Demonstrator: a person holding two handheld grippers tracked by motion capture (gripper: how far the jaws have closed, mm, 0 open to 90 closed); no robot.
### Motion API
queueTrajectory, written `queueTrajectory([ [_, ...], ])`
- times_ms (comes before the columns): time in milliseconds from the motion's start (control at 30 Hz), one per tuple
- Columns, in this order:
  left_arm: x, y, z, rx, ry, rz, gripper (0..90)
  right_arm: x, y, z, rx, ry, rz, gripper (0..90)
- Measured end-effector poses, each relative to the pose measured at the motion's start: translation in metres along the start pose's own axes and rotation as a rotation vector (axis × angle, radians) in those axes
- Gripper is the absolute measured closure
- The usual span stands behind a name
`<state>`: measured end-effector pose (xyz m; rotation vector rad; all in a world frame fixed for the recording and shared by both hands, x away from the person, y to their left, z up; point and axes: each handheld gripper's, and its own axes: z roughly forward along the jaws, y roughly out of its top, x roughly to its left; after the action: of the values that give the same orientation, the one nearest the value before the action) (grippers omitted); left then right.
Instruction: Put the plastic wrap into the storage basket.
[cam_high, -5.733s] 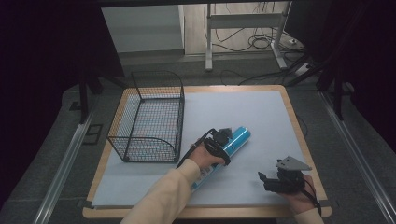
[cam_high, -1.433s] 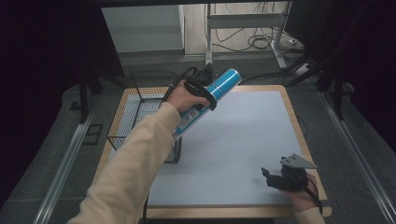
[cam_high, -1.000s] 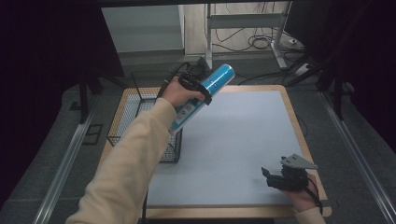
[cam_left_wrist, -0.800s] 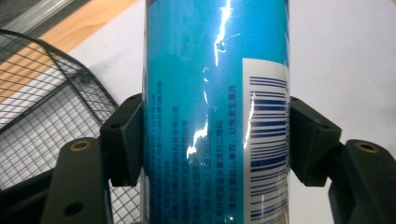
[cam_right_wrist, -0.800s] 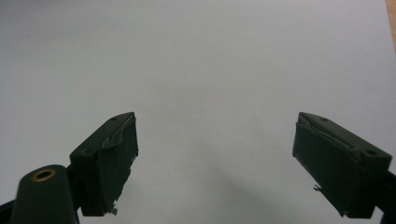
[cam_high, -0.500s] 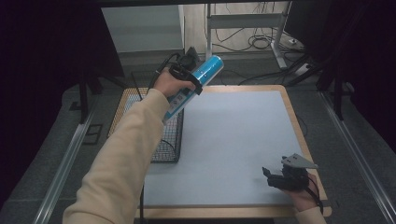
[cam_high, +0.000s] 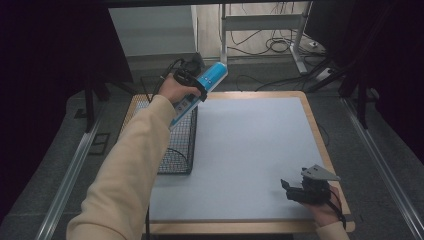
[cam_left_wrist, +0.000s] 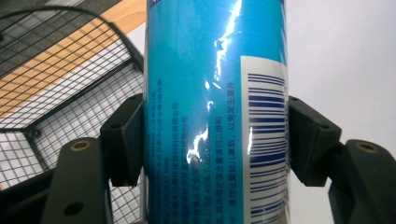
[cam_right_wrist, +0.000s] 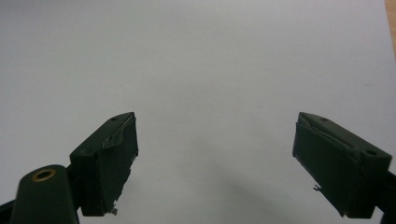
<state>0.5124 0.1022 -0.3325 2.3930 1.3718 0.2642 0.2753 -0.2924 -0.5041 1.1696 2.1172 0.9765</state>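
Observation:
A tall blue can (cam_high: 202, 89) with a white barcode label is held tilted in the air, over the right edge of the black wire basket (cam_high: 176, 142). My left gripper (cam_high: 190, 87) is shut on it; in the left gripper view the two pads (cam_left_wrist: 123, 140) press the blue can (cam_left_wrist: 215, 107) from both sides, with the wire basket (cam_left_wrist: 60, 93) below and to the left. My right gripper (cam_high: 292, 189) rests near the table's front right corner. In the right gripper view its jaws stand wide apart, and my right gripper (cam_right_wrist: 215, 158) has nothing between its fingers.
A white sheet (cam_high: 250, 150) covers the wooden table (cam_high: 312, 117). The basket stands at the table's left side. Beyond the far edge are a metal stand (cam_high: 260, 22) and cables (cam_high: 280, 45) on the floor.
My left arm has carried the can up from the middle of the sheet and leftward, to above the basket's right edge. The right gripper has stayed in place.

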Motion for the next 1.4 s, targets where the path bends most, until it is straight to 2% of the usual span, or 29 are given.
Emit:
queueTrajectory([
  [67, 0.004, -0.001, 0.003, 0.008, 0.011, -0.004, 31.5, 0.0, 0.0, 0.001, 0.001, -0.001, -0.003, 14.6],
  [333, 0.019, -0.005, 0.017, 0.022, 0.01, -0.008, 31.5, 0.001, -0.002, 0.002, 0.011, -0.003, -0.003, 14.6],
  [433, 0.023, -0.007, 0.021, 0.031, 0.026, -0.011, 31.5, 0.002, -0.002, 0.002, 0.017, -0.004, -0.001, 14.6],
  [567, 0.03, -0.012, 0.036, 0.046, 0.034, -0.01, 31.5, 0.004, -0.002, 0.001, 0.014, -0.009, -0.001, 14.6],
  [733, 0.034, -0.019, 0.049, 0.066, 0.049, -0.025, 31.5, 0.002, -0.002, 0.0, 0.009, -0.012, -0.003, 14.6],
  [833, 0.037, -0.023, 0.053, 0.062, 0.041, -0.033, 31.5, 0.001, -0.002, 0.0, 0.007, -0.015, 0.001, 14.6],
  [1200, 0.04, -0.032, 0.059, 0.075, 0.055, -0.013, 31.5, 0.002, -0.002, -0.001, 0.007, -0.014, -0.003, 14.6],
  [1233, 0.04, -0.033, 0.062, 0.086, 0.066, -0.01, 31.5, 0.003, -0.002, -0.001, 0.007, -0.015, -0.006, 14.6],
  [1400, 0.041, -0.036, 0.068, 0.102, 0.079, -0.02, 31.5, 0.003, -0.002, 0.0, 0.011, -0.013, -0.007, 14.6],
])
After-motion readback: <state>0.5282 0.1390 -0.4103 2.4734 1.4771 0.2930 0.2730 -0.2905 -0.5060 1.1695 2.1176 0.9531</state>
